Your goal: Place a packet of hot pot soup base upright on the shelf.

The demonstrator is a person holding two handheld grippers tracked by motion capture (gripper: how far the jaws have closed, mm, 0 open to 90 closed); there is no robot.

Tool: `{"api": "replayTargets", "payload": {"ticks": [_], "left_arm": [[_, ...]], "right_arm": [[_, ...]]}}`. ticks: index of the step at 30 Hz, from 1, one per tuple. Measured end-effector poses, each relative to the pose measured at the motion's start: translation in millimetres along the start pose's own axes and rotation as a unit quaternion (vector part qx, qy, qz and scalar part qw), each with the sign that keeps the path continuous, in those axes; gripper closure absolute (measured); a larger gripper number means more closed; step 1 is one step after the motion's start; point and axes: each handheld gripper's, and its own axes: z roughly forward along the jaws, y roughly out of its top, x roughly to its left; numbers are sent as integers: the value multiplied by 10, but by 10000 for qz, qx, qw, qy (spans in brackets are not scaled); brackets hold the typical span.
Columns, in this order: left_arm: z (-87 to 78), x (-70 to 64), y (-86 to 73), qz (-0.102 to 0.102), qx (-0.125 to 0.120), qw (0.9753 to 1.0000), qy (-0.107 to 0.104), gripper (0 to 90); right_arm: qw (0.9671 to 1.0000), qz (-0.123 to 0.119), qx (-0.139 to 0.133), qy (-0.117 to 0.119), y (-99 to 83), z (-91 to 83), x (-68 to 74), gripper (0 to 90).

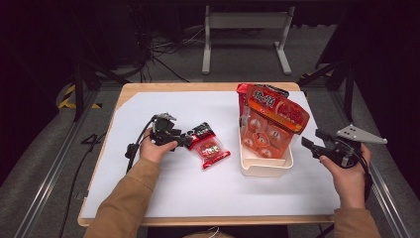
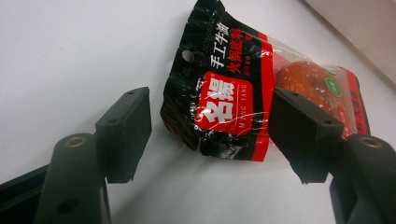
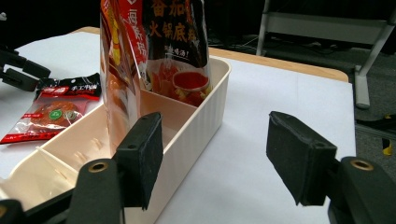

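A small red and black sauce packet (image 1: pixel 208 146) lies flat on the white sheet, left of the bin. My left gripper (image 1: pixel 185 140) is open at its black top end. In the left gripper view the packet (image 2: pixel 233 102) lies between and just beyond the spread jaws of that gripper (image 2: pixel 212 133), with one jaw over its red end. My right gripper (image 1: pixel 309 141) is open and empty, just right of the cream bin (image 1: pixel 265 168). Large red pouches (image 1: pixel 270 121) stand upright in the bin. The right gripper view has the bin wall (image 3: pixel 205 116), the pouches (image 3: pixel 154 56) and the small packet (image 3: pixel 56 112).
A white sheet (image 1: pixel 173 188) covers the wooden table (image 1: pixel 208 220). The bin has a divider and an empty near compartment (image 3: pixel 51 163). A metal stand (image 1: pixel 245 37) and cables (image 1: pixel 163 54) are on the floor beyond the table's far edge.
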Motion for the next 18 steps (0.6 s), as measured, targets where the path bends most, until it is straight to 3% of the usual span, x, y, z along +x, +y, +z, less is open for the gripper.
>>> {"api": "replayTargets", "payload": {"ticks": [2, 5, 8, 13, 16, 18], "left_arm": [[15, 6, -8, -20, 39, 10000, -32, 326], [46, -34, -6, 205, 118, 9997, 75, 381], [51, -56, -3, 290, 104, 9994, 171, 412], [92, -79, -6, 352, 129, 9990, 227, 593], [104, -111, 5, 469, 112, 9981, 376, 661], [112, -104, 2, 432, 28, 9982, 427, 712]], "right_arm": [[10000, -2, -11, -7, -2, 1, -4, 363], [10000, -6, -4, -16, -8, 5, -8, 363], [10000, 10, 8, -10, -11, 9, -9, 361], [10000, 53, -4, 56, -22, 28, -12, 361], [9999, 70, -11, 93, -26, 38, -9, 361], [9999, 76, -7, 99, -28, 40, -10, 360]]}}
